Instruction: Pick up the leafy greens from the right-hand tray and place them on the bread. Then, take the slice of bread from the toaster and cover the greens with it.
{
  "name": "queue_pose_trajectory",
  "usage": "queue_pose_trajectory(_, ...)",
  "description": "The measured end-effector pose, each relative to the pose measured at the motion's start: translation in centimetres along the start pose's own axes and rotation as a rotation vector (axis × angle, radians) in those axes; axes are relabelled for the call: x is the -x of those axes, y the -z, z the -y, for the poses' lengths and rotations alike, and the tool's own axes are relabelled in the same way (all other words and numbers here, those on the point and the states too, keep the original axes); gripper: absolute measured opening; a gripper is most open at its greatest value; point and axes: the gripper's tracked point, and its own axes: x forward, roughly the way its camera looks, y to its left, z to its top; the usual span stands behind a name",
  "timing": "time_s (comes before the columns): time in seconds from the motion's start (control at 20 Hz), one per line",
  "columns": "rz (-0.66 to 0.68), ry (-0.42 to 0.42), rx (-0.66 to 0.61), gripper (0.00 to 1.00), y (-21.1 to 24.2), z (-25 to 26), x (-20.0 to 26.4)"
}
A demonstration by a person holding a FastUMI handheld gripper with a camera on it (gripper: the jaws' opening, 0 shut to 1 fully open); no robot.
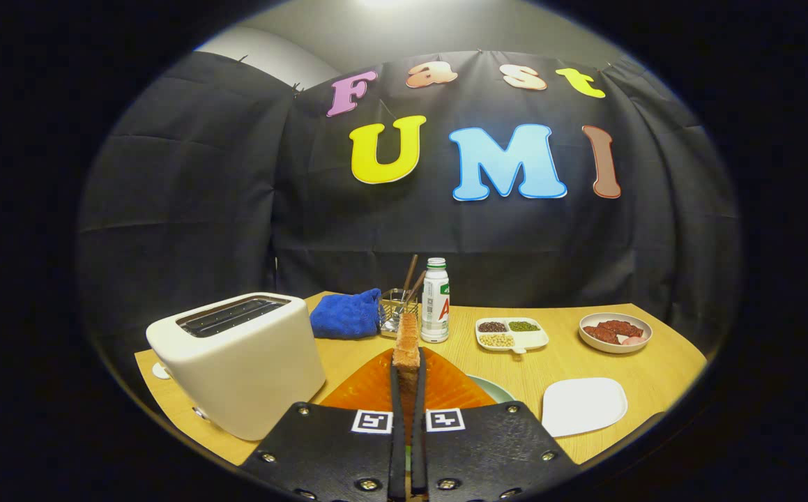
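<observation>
Toaster point(236, 362) left on the surface point(654, 369); cloth point(346, 314), bottle point(435, 301) behind; divided dish point(512, 336), bowl point(615, 332) right; plate point(583, 406) before them; bread slice point(407, 345) upright between the jaws

Beyond the fingers, a blue cloth point(346, 314) bunched on the wooden surface point(654, 366), touching a clear holder point(394, 311) with brown sticks point(412, 276) leaning out. Just right of that, an upright white bottle point(435, 300) with a green cap. Farther right, a divided white dish point(512, 335) of dark, green and pale beans, then a round bowl point(615, 332) of reddish pieces. Nearer, ahead and right, a bare white square plate point(583, 406).
</observation>
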Motion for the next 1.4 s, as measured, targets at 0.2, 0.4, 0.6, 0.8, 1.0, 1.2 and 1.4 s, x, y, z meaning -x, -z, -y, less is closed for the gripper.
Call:
queue_pose_trajectory(0.2, -0.022, 0.000, 0.014, 0.03, 1.0, -0.4, -0.5)
queue_pose_trajectory(0.4, -0.026, -0.040, -0.005, 0.03, 1.3, -1.7, -0.9)
queue_pose_trajectory(0.6, -0.042, -0.050, 0.006, 0.03, 2.4, -1.6, -1.5)
queue_pose_trajectory(0.8, -0.063, -0.022, -0.019, 0.04, 3.4, 0.0, -1.9)
queue_pose_trajectory(1.0, -0.090, 0.033, 0.021, 0.08, 4.5, 2.6, -2.1)
queue_pose_trajectory(1.2, -0.110, 0.046, 0.014, 0.16, 5.7, 4.2, -2.6)
queue_pose_trajectory(1.4, -0.146, 0.061, -0.006, 0.15, 6.7, 5.3, -2.8)
